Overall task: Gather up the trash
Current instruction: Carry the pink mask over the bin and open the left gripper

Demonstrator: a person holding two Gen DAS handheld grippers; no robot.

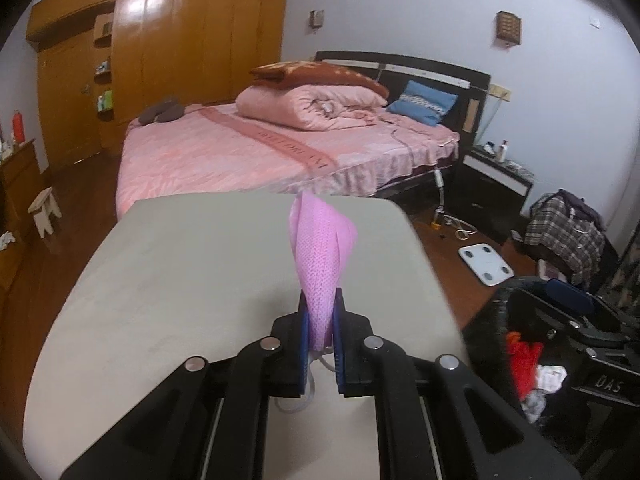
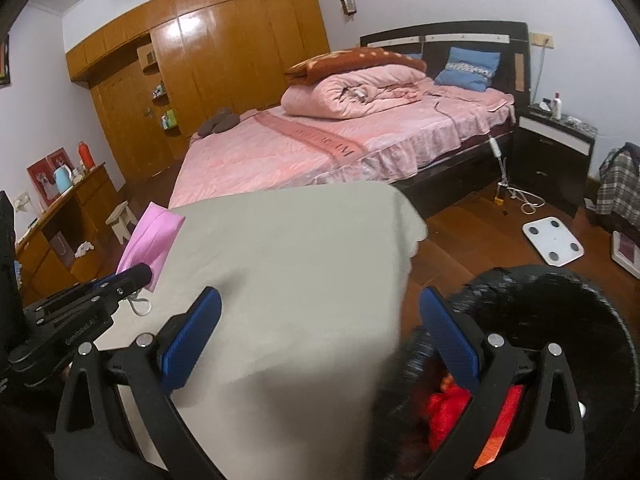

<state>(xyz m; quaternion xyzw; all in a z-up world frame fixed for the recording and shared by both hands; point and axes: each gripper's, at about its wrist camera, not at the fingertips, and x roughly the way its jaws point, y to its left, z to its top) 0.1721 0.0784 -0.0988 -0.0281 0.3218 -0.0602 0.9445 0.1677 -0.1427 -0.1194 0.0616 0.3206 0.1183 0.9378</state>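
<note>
My left gripper (image 1: pixel 320 316) is shut on a pink face mask (image 1: pixel 320 256) and holds it above the grey cloth-covered table (image 1: pixel 180 288); the mask's white ear loop hangs below. The mask (image 2: pixel 154 240) and the left gripper (image 2: pixel 132 276) also show at the left of the right wrist view. My right gripper (image 2: pixel 320 312) is open and empty, over the table's right edge (image 2: pixel 304 280). A black trash bag (image 2: pixel 552 320) stands on the floor to the right of the table, with red and white trash (image 1: pixel 524 364) inside.
A bed (image 1: pixel 280 152) with pink covers lies beyond the table. A white scale (image 1: pixel 486 260), cables and a black nightstand (image 1: pixel 496 188) are on the right. A wooden wardrobe (image 1: pixel 180 52), dresser (image 2: pixel 64 216) and small stool (image 1: pixel 44 210) stand left.
</note>
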